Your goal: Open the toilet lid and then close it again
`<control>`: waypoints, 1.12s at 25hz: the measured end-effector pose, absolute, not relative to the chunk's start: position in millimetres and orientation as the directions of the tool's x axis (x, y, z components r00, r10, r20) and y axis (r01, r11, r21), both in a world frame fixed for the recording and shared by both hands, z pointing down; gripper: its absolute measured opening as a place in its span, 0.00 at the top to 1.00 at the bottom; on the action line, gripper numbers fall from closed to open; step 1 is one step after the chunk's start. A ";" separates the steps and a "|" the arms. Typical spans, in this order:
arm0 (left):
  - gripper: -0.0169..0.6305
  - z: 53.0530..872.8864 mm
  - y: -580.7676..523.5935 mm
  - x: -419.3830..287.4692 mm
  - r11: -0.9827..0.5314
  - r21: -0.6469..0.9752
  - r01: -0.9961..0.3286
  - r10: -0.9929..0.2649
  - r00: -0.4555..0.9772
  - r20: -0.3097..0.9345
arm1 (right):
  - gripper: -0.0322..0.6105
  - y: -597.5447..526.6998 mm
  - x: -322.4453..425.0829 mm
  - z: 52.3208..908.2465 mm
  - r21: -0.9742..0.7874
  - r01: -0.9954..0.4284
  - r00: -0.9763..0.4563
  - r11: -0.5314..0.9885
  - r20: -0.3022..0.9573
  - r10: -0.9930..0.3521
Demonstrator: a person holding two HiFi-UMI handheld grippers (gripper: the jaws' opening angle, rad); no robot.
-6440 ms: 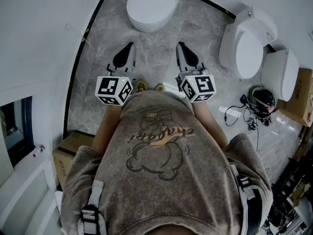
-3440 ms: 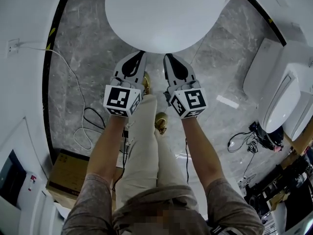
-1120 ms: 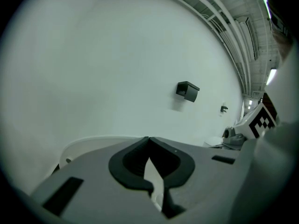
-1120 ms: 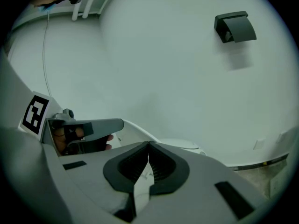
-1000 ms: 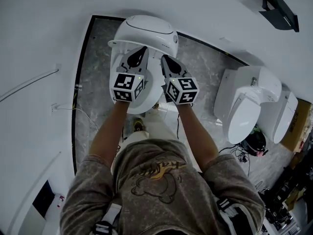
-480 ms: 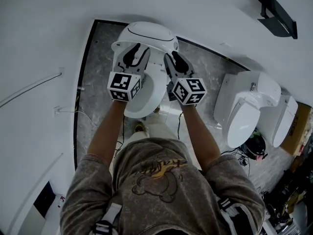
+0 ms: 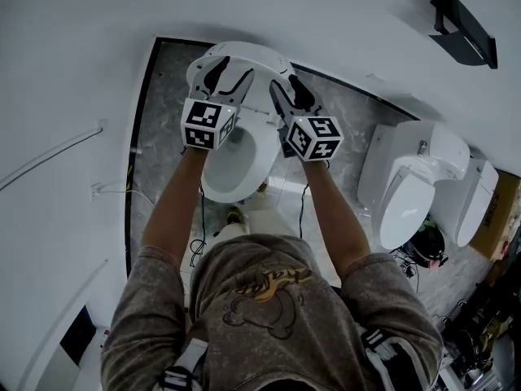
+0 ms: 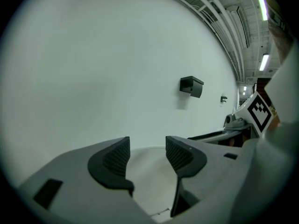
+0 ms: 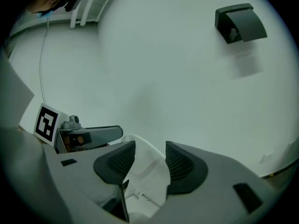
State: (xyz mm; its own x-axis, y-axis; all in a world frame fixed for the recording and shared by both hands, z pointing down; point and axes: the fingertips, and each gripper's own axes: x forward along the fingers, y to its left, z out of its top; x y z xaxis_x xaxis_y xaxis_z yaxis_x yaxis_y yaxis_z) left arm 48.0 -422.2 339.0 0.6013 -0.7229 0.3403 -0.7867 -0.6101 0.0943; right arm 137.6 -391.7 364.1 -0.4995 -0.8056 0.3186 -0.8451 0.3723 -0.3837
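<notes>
The white toilet (image 7: 236, 157) stands against the wall with its bowl uncovered. Its lid (image 7: 244, 53) is raised upright at the back. My left gripper (image 7: 230, 76) is at the lid's top left and my right gripper (image 7: 291, 93) at its top right. Both sets of jaws have just been opening and stand apart. In the left gripper view the left gripper (image 8: 147, 153) frames a pale strip of the lid (image 8: 149, 181). In the right gripper view the lid's white edge (image 9: 145, 176) lies between the pads of the right gripper (image 9: 145, 160), with gaps on both sides.
Two more white toilets (image 7: 411, 177) (image 7: 478, 192) stand to the right, with a dark helmet (image 7: 429, 248) and cables on the floor beside them. A black fitting (image 7: 464, 19) juts from the wall. A cable (image 7: 49, 155) runs along the left wall.
Both grippers have moved up the picture toward the wall. Their jaws went from shut to wide apart. The toilet bowl now shows uncovered below them.
</notes>
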 end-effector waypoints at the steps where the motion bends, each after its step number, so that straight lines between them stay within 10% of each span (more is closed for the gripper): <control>1: 0.61 340.2 -427.3 48.7 -0.610 0.091 -0.787 -0.723 0.600 0.342 | 0.64 -395.9 139.6 365.4 -0.381 -0.846 -0.499 0.372 0.320 -0.806; 28: 0.61 342.6 -380.9 35.3 -0.655 0.172 -0.736 -0.655 0.666 0.355 | 0.64 -348.4 114.9 377.9 -0.448 -0.813 -0.535 0.374 0.316 -0.784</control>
State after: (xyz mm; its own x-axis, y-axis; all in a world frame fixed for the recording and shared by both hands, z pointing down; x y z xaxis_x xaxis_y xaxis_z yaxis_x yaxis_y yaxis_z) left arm 35.3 -380.9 342.6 0.6664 -0.6555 0.3553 -0.7359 -0.6547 0.1724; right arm 114.9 -348.4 377.9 -0.5345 -0.7837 0.3163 -0.8125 0.3736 -0.4475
